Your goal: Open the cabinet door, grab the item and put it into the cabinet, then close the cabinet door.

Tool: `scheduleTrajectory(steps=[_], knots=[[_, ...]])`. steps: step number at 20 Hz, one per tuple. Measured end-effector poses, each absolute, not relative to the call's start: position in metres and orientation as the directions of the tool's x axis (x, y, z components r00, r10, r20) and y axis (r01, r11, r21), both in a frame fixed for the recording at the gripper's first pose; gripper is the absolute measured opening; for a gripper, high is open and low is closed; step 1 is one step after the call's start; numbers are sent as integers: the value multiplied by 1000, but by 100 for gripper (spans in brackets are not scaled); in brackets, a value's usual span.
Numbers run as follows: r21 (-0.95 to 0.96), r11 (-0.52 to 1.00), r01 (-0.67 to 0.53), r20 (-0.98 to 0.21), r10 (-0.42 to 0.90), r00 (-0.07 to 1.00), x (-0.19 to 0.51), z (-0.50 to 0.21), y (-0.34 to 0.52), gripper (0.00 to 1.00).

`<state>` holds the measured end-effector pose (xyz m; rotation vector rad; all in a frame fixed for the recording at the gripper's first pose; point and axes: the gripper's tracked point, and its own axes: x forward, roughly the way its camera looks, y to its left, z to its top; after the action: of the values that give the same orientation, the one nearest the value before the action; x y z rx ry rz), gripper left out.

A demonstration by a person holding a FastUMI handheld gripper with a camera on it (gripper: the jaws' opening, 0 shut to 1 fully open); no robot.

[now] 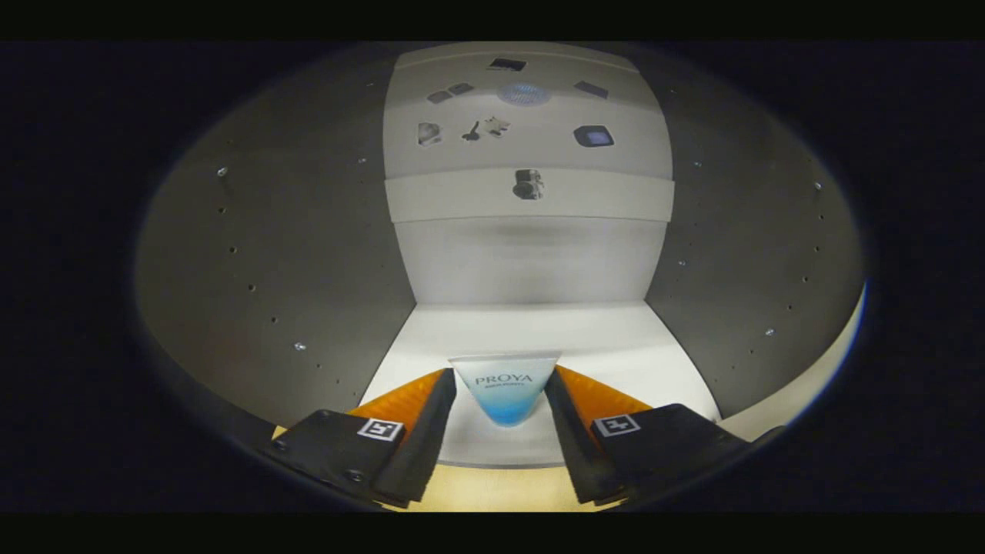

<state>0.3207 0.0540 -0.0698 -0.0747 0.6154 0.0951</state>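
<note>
Two gripper fingers (pixel 406 431) are seen nearest the camera, each carrying a small square marker tile (pixel 381 429) on its upper face. Between them a tube of cosmetic cream (pixel 505 388) is held, pale at its wide flat end and blue toward the narrower end that points back at the camera. Both fingers are pressed against the tube's sides, one at 9 o'clock of it and one at 3 o'clock, so the gripper (pixel 501 385) is closed on the tube.

Below the tube, at 6 o'clock, the front lip of the cabinet floor (pixel 616 338) can be made out, with a strip of yellowish surface (pixel 500 492) nearer the camera. The tube is held just over the front part of that white floor, inside the cabinet opening; whether it touches the floor cannot be told.

Grey side walls (pixel 292 261) with rows of small shelf-pin holes are seen at 9 and 3 o'clock. At 12 o'clock the white back panel (pixel 531 261) rises beyond the tube, and higher up a pale surface bearing several small dark shapes (pixel 528 185) is seen, too small and distorted to be identified.
</note>
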Motion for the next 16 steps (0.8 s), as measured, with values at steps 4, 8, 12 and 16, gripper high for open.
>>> scheduleTrajectory(steps=[4, 8, 12, 16], knots=[[-55, 993, -104, -540, 58, 840, 312, -54, 54, 93], [-59, 994, -92, -486, 51, 873, 281, -32, 55, 93], [-60, 994, -92, -416, 59, 908, 224, -5, 62, 93], [-97, 991, -89, -319, 54, 946, 145, 26, 68, 93]])
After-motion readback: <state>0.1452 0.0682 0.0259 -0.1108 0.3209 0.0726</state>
